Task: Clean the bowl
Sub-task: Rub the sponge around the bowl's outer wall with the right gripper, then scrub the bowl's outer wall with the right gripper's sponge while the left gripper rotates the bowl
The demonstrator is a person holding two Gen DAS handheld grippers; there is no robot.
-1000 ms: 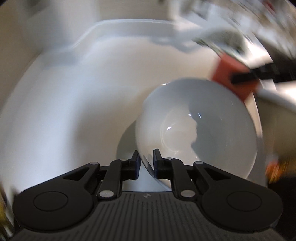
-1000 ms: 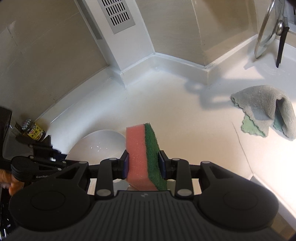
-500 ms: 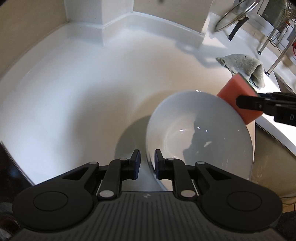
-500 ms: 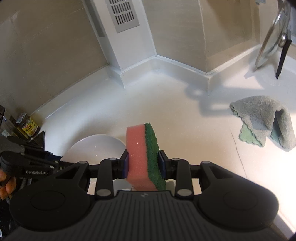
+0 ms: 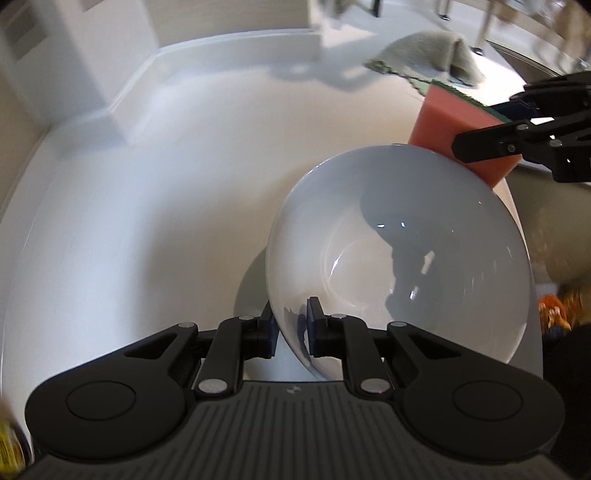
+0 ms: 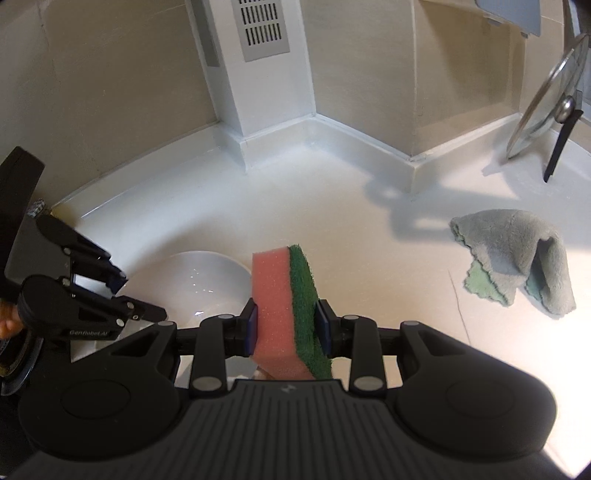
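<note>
A white bowl (image 5: 402, 251) is held tilted above the white counter. My left gripper (image 5: 291, 328) is shut on its near rim. The bowl also shows in the right wrist view (image 6: 192, 280), with the left gripper (image 6: 140, 299) on its left rim. My right gripper (image 6: 287, 325) is shut on a pink sponge with a green scouring side (image 6: 284, 306). In the left wrist view the sponge (image 5: 461, 125) hangs just beyond the bowl's far rim, with the right gripper (image 5: 480, 127) coming in from the right. I cannot tell whether sponge and rim touch.
A crumpled grey cloth (image 6: 517, 251) lies on the counter (image 6: 351, 229) to the right. A glass pot lid (image 6: 546, 99) leans on the wall at the far right. A vent grille (image 6: 262, 29) sits on a white wall column.
The left gripper has swung with the bowl, so the cloth and wall corner sit differently in its view. The sponge now sits closer to the bowl's far rim. Both grips are unchanged.
</note>
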